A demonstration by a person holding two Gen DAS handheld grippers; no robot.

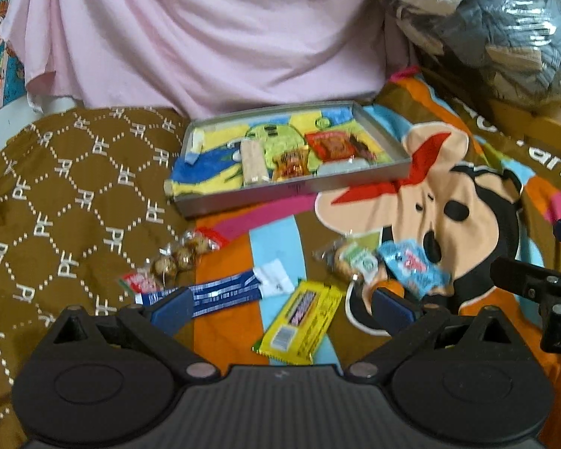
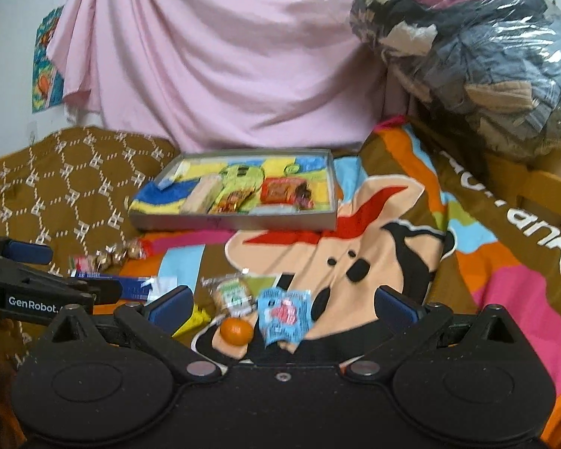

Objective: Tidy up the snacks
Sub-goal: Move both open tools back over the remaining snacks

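A grey metal tray (image 1: 243,196) (image 2: 243,222) lies on the bed with several snacks inside on a colourful cloth. Loose snacks lie in front of it: a yellow bar (image 1: 299,323), a blue bar (image 1: 220,293), a clear bag of round candies (image 1: 179,256) (image 2: 121,254), a biscuit pack (image 1: 351,262) (image 2: 232,293), a light blue packet (image 1: 415,267) (image 2: 284,312) and an orange ball (image 2: 236,331). My left gripper (image 1: 278,308) is open and empty above the yellow bar. My right gripper (image 2: 282,305) is open and empty around the blue packet and the orange ball.
The bed has a brown patterned cover (image 1: 67,205) at left and a cartoon blanket (image 2: 392,262) at right. A pink sheet (image 1: 205,37) hangs behind. A plastic-wrapped bundle (image 2: 467,48) sits at back right. The right gripper shows at the left view's right edge (image 1: 542,292).
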